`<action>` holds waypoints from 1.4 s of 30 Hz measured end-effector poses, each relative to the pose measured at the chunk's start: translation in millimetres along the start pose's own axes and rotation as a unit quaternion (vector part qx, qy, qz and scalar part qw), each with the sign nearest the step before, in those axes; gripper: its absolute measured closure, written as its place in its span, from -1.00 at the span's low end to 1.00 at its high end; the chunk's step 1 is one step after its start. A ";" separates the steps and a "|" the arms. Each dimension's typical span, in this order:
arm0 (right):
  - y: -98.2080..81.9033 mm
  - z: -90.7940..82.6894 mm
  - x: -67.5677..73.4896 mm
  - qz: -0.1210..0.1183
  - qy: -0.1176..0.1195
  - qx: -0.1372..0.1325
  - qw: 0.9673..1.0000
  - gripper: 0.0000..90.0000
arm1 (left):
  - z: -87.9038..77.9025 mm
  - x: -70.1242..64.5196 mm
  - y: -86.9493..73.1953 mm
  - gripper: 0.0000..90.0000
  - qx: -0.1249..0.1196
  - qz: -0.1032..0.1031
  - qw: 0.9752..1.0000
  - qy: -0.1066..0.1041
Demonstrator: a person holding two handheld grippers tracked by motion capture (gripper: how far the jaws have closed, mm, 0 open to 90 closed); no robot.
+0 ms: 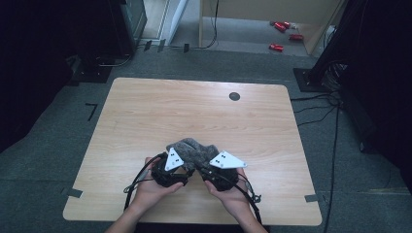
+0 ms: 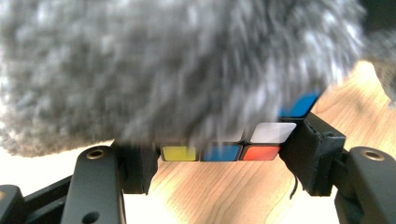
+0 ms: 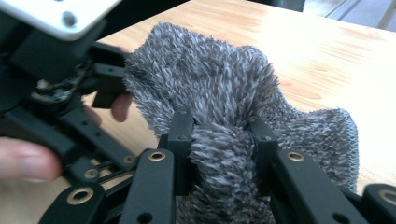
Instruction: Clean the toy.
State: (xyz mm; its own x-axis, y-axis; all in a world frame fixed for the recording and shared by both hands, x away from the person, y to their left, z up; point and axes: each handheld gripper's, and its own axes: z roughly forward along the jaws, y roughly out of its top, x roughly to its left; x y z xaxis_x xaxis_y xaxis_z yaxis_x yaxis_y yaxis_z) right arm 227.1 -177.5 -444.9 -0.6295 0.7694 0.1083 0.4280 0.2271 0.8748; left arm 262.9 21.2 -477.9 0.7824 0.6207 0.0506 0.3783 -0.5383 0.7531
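A fuzzy grey cloth [image 1: 191,147] lies bunched on the wooden table [image 1: 145,111], near its front edge, between both hand-held grippers. In the left gripper view the cloth [image 2: 163,70] drapes over a colour-tiled puzzle cube [image 2: 222,152]. My left gripper [image 2: 224,161] is shut on that cube, with a jaw pad pressing on each side. Yellow, blue, orange and white tiles show below the cloth's edge. My right gripper [image 3: 222,130] is shut on a fold of the cloth [image 3: 210,79]. From above, the left gripper [image 1: 184,166] and the right gripper [image 1: 204,167] sit close together.
A round black grommet [image 1: 234,96] sits in the table's far side. Red objects [image 1: 282,26] lie on the floor beyond the table. Dark equipment stands flank both far corners. The left gripper [image 3: 60,93] and a hand crowd the left of the right gripper view.
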 end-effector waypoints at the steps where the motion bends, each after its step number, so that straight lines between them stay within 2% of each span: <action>1: 0.0 0.4 2.1 -0.002 0.002 0.001 1.000 0.56 | 0.6 -1.1 -0.4 -0.21 0.001 0.000 1.000 -0.001; 2: 0.0 1.7 8.0 -0.009 0.009 0.001 1.000 0.56 | 1.3 -2.4 -0.5 -0.21 0.002 0.001 1.000 -0.003; 7: 0.3 3.0 13.5 -0.014 0.018 0.001 1.000 0.56 | 4.1 -10.2 -0.3 -0.21 0.006 0.011 1.000 -0.009; 10: 0.3 4.1 10.2 -0.008 0.016 -0.001 1.000 0.55 | 5.7 -15.0 0.4 -0.21 0.007 0.019 1.000 -0.013; 14: 0.3 3.3 1.8 0.003 0.006 -0.002 1.000 0.55 | 4.3 -13.2 1.2 -0.21 0.006 0.023 1.000 -0.013; 15: 0.1 1.7 -4.0 0.007 -0.003 -0.005 1.000 0.55 | 2.6 -9.8 1.1 -0.21 0.003 0.019 1.000 -0.012; 18: 0.4 -0.2 -7.1 0.012 -0.003 -0.005 1.000 0.55 | 0.0 -4.4 0.5 -0.21 -0.002 0.009 1.000 -0.009; 21: 1.7 -2.7 -1.3 0.007 0.005 -0.003 1.000 0.55 | -1.7 -1.6 0.1 -0.21 -0.006 0.003 1.000 -0.008; 23: 1.7 -1.8 5.8 0.000 0.012 -0.002 1.000 0.55 | -0.6 -3.3 -0.4 -0.21 -0.006 0.000 1.000 -0.010; 24: 1.7 -1.8 5.8 0.000 0.012 -0.002 1.000 0.55 | 0.3 -5.2 -0.6 -0.21 -0.003 0.003 1.000 -0.011; 25: 1.6 -0.2 12.1 -0.010 0.019 0.000 1.000 0.55 | 2.5 -10.4 -0.8 -0.21 -0.001 0.007 1.000 -0.017; 29: 1.5 1.6 13.9 -0.015 0.021 -0.002 1.000 0.55 | 4.4 -17.7 0.1 -0.21 0.001 0.016 1.000 -0.020; 31: 1.4 0.9 5.5 0.000 0.018 -0.005 1.000 0.54 | 4.8 -18.5 0.4 -0.21 -0.001 0.015 1.000 -0.023; 35: -0.3 -1.1 -4.7 0.013 0.004 -0.008 1.000 0.55 | 2.3 -10.8 -0.1 -0.21 -0.003 0.008 1.000 -0.018; 36: -0.5 -1.5 -5.0 0.014 0.005 -0.008 1.000 0.55 | 0.9 -6.1 -0.7 -0.21 -0.005 0.001 1.000 -0.015; 39: 0.0 -2.1 -2.0 0.011 0.007 -0.006 1.000 0.55 | 0.0 -4.1 -1.1 -0.21 -0.006 -0.003 1.000 -0.014; 40: 1.6 -2.4 3.2 0.010 0.019 -0.003 1.000 0.55 | 0.1 -4.4 -1.2 -0.21 -0.007 -0.004 1.000 -0.015; 42: 2.0 -2.4 5.4 0.008 0.023 -0.002 1.000 0.55 | 1.2 -6.2 -1.4 -0.21 -0.007 -0.005 1.000 -0.015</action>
State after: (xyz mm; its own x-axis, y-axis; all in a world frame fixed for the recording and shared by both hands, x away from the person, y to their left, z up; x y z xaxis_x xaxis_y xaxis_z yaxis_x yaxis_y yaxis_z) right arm 222.9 -174.4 -441.5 -0.6521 0.7446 0.1428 0.4354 0.2136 0.8745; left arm 258.1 17.5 -480.0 0.7937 0.6079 0.0235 0.3791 -0.5244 0.7625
